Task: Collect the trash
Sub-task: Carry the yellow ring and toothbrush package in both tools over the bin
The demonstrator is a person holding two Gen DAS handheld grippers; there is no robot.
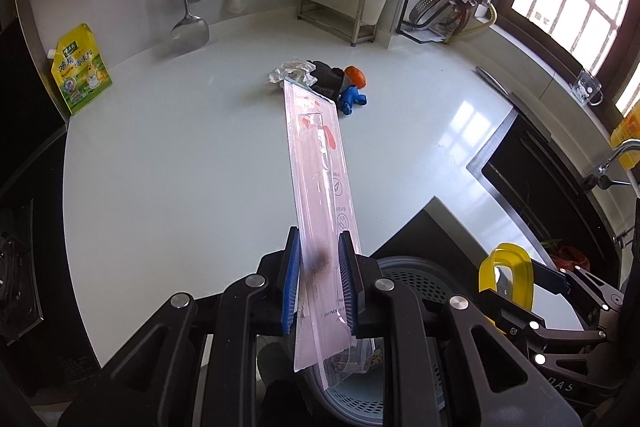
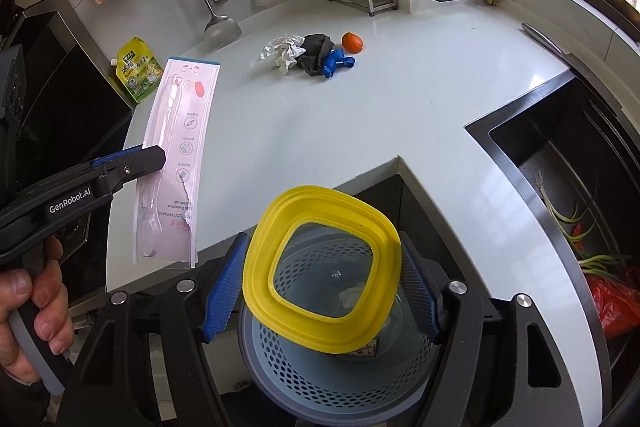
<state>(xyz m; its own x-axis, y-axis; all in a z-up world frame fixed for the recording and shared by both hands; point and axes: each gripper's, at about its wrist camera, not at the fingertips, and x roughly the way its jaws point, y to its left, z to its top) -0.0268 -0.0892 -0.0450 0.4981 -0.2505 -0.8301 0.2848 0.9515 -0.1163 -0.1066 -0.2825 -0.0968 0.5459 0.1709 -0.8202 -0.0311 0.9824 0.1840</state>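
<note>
Trash here is a long pink-and-clear plastic toothbrush package (image 1: 320, 187), pinched by its lower part in the left tongs (image 1: 319, 279) and hanging over the grey perforated bin (image 1: 416, 279) below the white worktop (image 1: 180, 167), probably so it can drop straight in. From the right wrist, the right tongs (image 2: 322, 281) grip a yellow-rimmed clear lid (image 2: 256, 267) above that bin, seemingly keeping the mouth clear. More scraps, crumpled foil (image 2: 282, 51) among them, wait farther back.
</note>
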